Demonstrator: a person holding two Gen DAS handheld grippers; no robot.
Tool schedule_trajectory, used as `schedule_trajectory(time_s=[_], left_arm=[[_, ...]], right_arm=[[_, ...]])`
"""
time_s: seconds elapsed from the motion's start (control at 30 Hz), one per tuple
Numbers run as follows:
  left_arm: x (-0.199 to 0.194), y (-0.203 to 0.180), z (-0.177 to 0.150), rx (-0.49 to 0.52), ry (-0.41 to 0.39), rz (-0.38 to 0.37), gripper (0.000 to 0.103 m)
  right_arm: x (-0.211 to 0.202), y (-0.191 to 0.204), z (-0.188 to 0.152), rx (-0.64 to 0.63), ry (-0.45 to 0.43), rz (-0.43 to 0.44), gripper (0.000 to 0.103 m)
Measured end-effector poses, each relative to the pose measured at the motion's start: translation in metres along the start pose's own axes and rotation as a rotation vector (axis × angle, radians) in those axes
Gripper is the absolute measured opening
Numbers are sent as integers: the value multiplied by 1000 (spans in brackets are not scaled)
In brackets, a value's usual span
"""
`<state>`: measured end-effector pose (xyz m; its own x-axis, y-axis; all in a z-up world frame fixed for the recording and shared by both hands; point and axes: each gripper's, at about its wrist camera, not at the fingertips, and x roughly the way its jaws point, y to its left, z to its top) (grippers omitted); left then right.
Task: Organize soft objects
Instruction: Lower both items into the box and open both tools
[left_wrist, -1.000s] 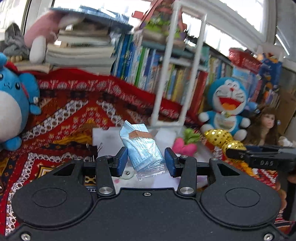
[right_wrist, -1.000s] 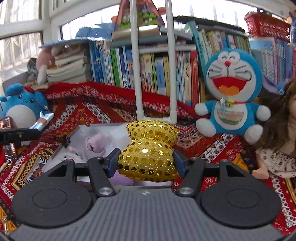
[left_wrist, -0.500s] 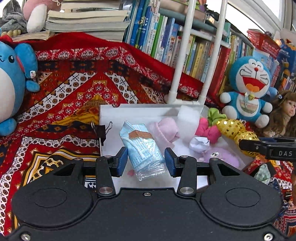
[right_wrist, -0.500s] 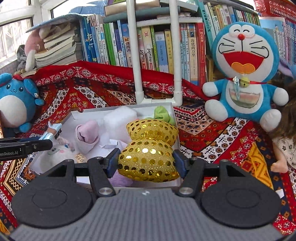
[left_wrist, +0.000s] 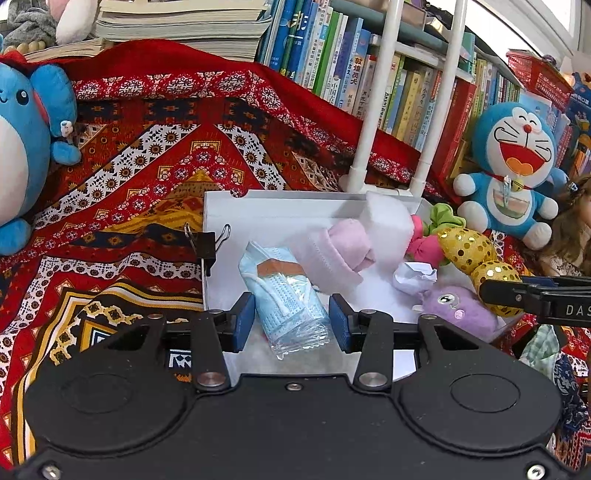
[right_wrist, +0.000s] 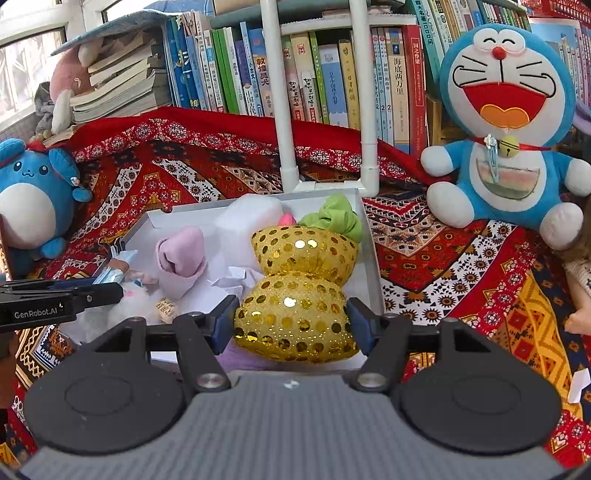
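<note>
Several soft items lie in white box (left_wrist: 258, 206); left gripper (left_wrist: 291, 321) pinches mask pack (left_wrist: 284, 295) and right gripper (right_wrist: 291, 325), jaws opening, has gold pouch (right_wrist: 299, 295) between its pads, both over box, not yet dropped.

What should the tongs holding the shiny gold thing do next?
Probably finish letting go. The right tongs are opening with the gold sequin pouch between them, already over the white box among the other soft things, so it should drop inside.

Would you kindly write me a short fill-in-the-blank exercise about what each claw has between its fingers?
1. The left claw has a pack of ___ face masks between its fingers.
2. The right claw has a sequined ___ pouch between its fingers.
3. Both are over the ___ tray.

Missing: blue; gold; white
</note>
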<state>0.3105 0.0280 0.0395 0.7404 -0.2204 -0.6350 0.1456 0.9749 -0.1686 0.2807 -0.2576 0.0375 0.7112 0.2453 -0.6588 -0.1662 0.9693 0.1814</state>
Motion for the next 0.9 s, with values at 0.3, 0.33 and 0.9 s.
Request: schedule_trajectory(time_s=[0.3,0.33,0.9], left_arm=[[-6,0,0,-27,-21,-13,50],[-8,-1,0,-28,-26,-15,53],[-67,-19,2,38,-131,-37,78]], right_arm=[[-2,-2,-3,25,-9,19,78],[-3,-3,-3,30,-12,23,79],[-48,-3,-7,9,-105,54,87]])
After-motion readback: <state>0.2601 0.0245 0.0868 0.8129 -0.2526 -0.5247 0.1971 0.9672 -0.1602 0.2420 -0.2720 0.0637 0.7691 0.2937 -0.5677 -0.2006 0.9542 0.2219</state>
